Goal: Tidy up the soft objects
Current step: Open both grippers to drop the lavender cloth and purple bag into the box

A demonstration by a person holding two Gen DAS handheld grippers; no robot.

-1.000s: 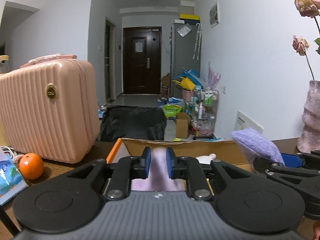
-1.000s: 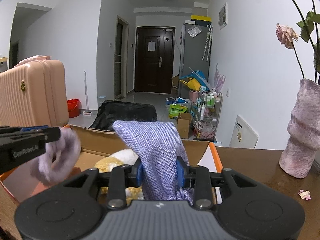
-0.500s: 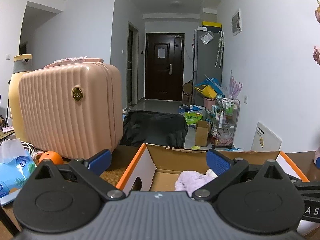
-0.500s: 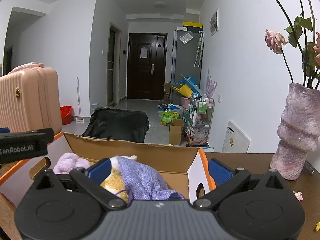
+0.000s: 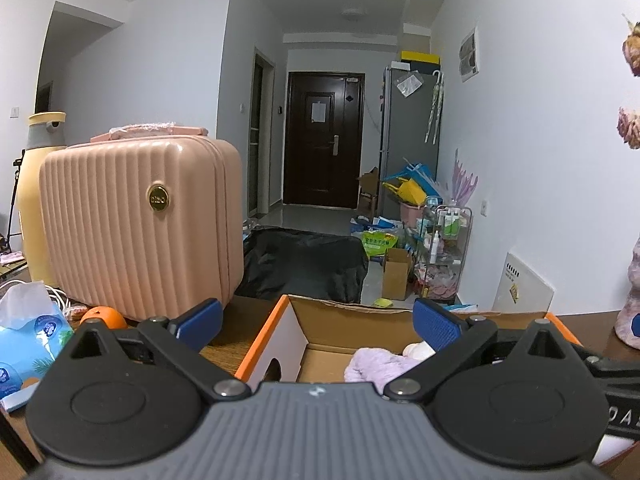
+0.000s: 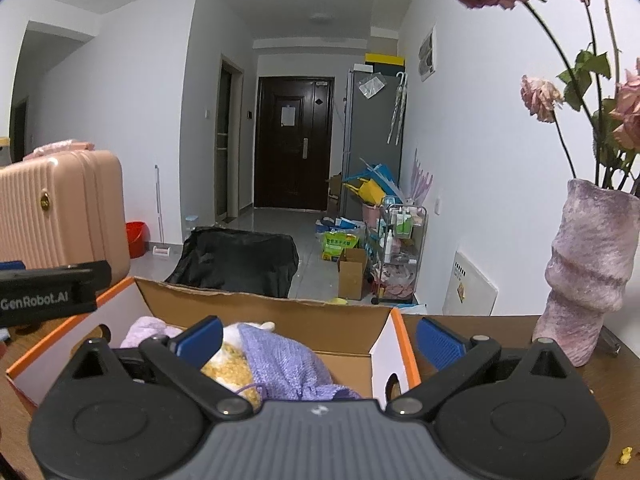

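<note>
An open cardboard box (image 5: 348,322) (image 6: 256,312) with orange-edged flaps stands on the brown table. Inside it lie a fluffy lilac piece (image 5: 378,364) (image 6: 150,330), a purple knitted cloth (image 6: 280,364) and a cream and yellow plush (image 6: 234,362). My left gripper (image 5: 318,326) hangs open over the box's left part, nothing between its blue pads. My right gripper (image 6: 320,338) is open too, above the purple cloth, not touching it. The left gripper's black body (image 6: 52,292) shows at the left edge of the right wrist view.
A pink ribbed suitcase (image 5: 140,224) stands left of the box, with an orange (image 5: 102,316) and a tissue pack (image 5: 28,340) before it. A mauve vase (image 6: 592,268) with dried roses stands at the right. Beyond the table lie a black bag (image 5: 304,260) and hallway clutter.
Both grippers went from shut to open. The lilac piece dropped from the left jaws and the purple cloth from the right jaws into the box. Both grippers have drawn back slightly.
</note>
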